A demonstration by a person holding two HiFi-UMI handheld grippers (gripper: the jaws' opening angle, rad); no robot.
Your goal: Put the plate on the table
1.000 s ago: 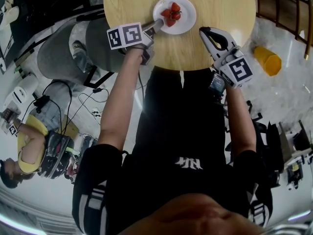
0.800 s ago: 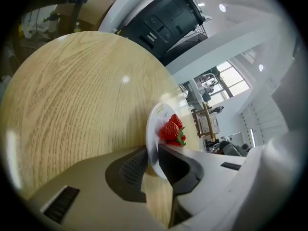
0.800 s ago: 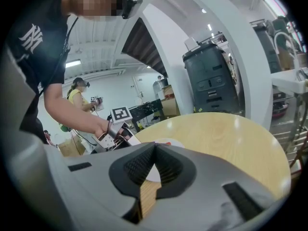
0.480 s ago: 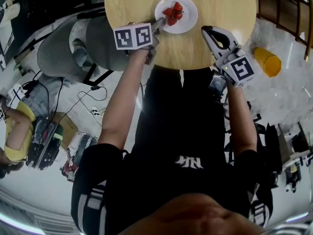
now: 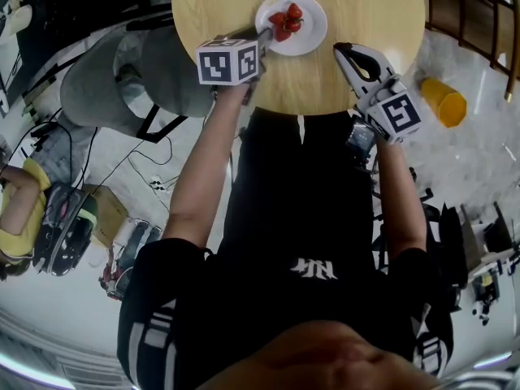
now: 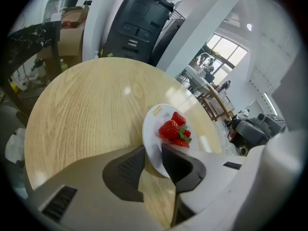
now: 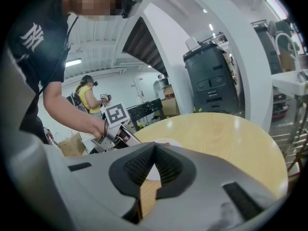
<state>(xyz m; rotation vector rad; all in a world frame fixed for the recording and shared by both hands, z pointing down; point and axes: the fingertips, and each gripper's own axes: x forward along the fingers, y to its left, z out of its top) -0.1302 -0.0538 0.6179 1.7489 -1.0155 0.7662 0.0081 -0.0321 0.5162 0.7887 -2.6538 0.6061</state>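
Observation:
A white plate [image 5: 307, 37] with several strawberries [image 5: 286, 19] lies flat on the round wooden table [image 5: 366, 6]. My left gripper [image 5: 265, 36] reaches the plate's near left rim. In the left gripper view the plate's rim [image 6: 155, 119] sits between the jaws of that gripper [image 6: 153, 154], which are opening, and the pads no longer squeeze it. The strawberries [image 6: 175, 129] lie just beyond the tips. My right gripper [image 5: 340, 52] hovers over the table's near right edge, shut and empty; its tips [image 7: 155, 147] meet in the right gripper view.
An orange cup [image 5: 444, 100] lies on the floor to the right of the table. A grey chair [image 5: 122, 80] stands to the left. A black bin [image 6: 139, 23] rises behind the table. A person in yellow [image 5: 20, 210] and cables are at the left.
My left gripper has edged right along the table edge and its jaws have spread off the plate's rim. The plate stays on the table. The right gripper has barely moved.

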